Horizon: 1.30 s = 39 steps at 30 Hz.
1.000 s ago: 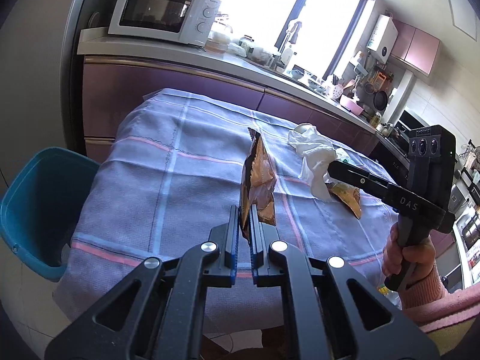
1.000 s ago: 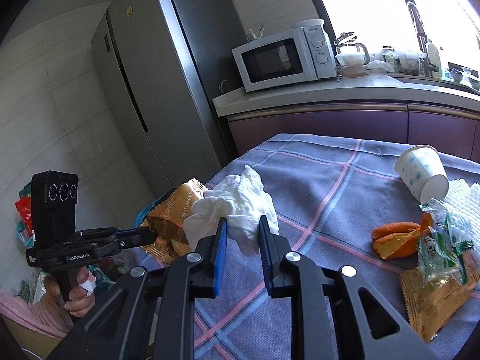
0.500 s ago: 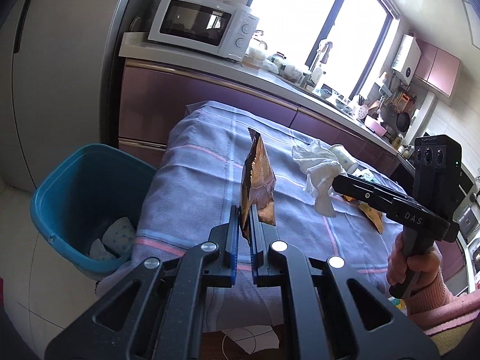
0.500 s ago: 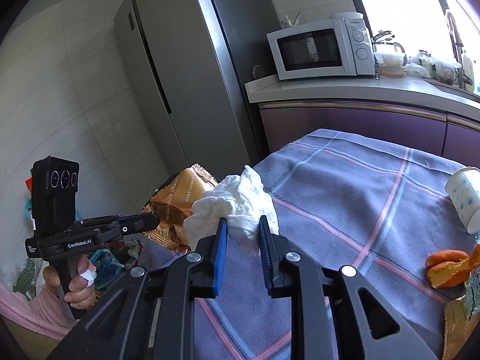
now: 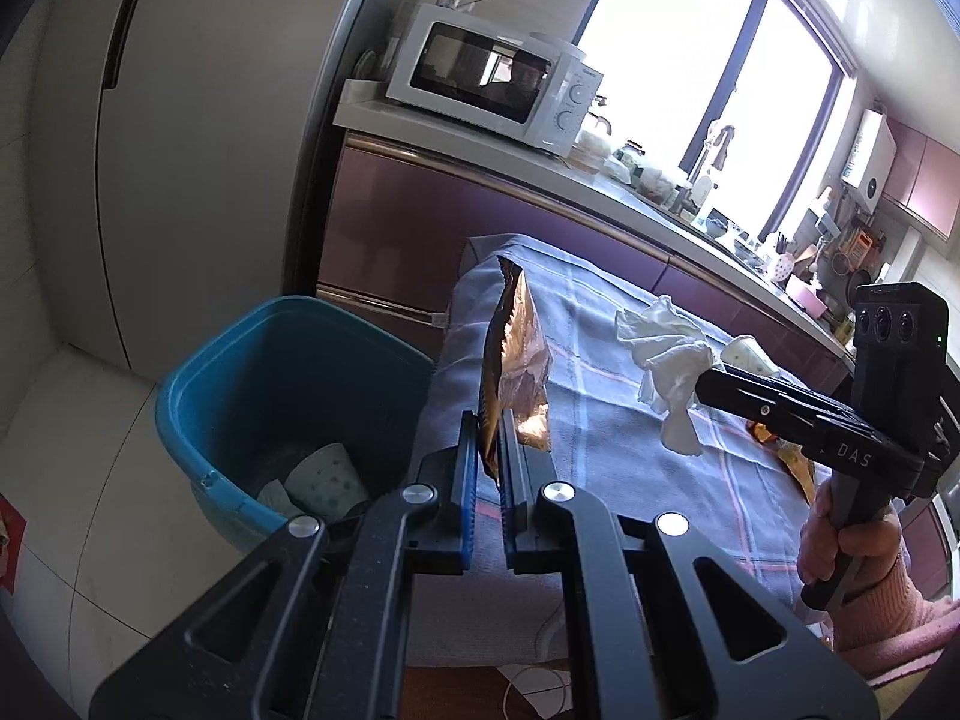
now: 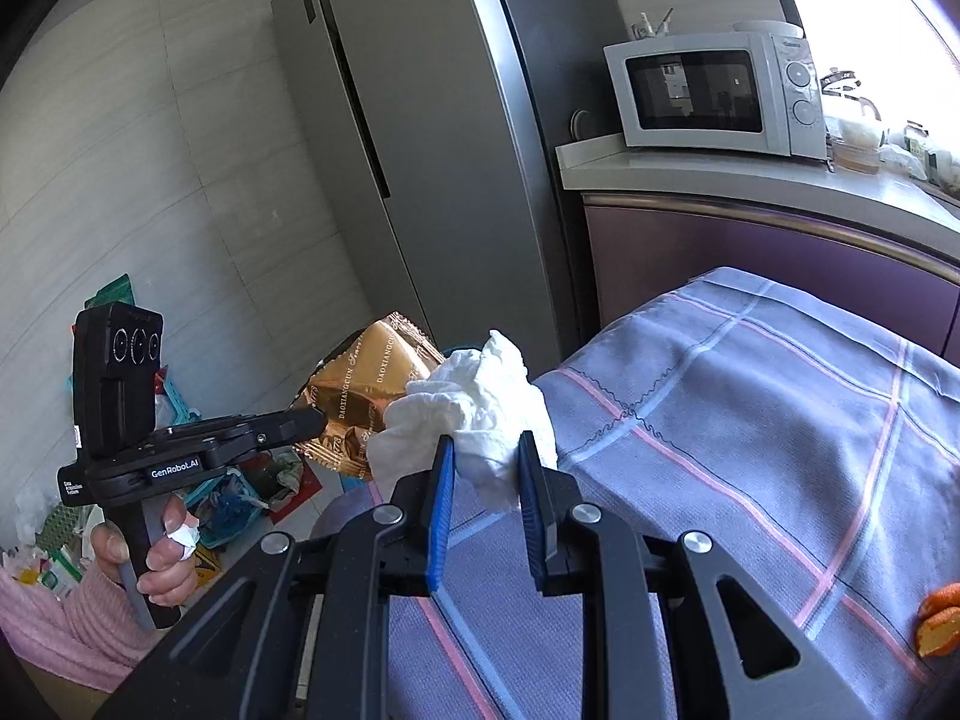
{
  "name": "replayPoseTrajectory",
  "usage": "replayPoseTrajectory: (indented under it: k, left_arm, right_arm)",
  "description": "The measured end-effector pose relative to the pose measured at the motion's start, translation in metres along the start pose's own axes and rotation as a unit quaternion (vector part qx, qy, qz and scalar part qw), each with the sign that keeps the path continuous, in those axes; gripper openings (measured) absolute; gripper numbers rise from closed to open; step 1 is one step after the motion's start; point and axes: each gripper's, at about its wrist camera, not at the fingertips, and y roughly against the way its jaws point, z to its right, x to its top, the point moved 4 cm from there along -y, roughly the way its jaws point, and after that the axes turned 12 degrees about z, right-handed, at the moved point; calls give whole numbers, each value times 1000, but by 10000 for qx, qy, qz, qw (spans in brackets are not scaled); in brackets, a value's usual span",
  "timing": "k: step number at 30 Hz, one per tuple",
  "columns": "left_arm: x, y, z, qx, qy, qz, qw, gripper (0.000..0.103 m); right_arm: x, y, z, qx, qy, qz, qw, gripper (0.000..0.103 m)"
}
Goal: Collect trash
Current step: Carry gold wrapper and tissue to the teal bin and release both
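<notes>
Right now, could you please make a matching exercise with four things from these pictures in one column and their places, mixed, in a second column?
Things:
1. wrapper
2. tissue
3. bin
4. microwave

Places:
A. on the counter
B. on the floor beside the table
C. in the left claw
D. in the right claw

Pairs: 1-C, 2-D, 3-B, 4-A
</notes>
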Motion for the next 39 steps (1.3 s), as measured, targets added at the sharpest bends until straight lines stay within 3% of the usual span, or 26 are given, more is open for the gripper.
replayPoseTrajectory:
  k: [17,39]
  left_arm:
    - [-4,-11,-70,781,353,-119,9962,7]
    - [-19,-64,-109,1410,544,-574,9868,7]
  right_arm:
    - [10,-64,-27,321,261,-405,9983,19]
    - [-4,-153,-34,193,300,-1304,9908,25]
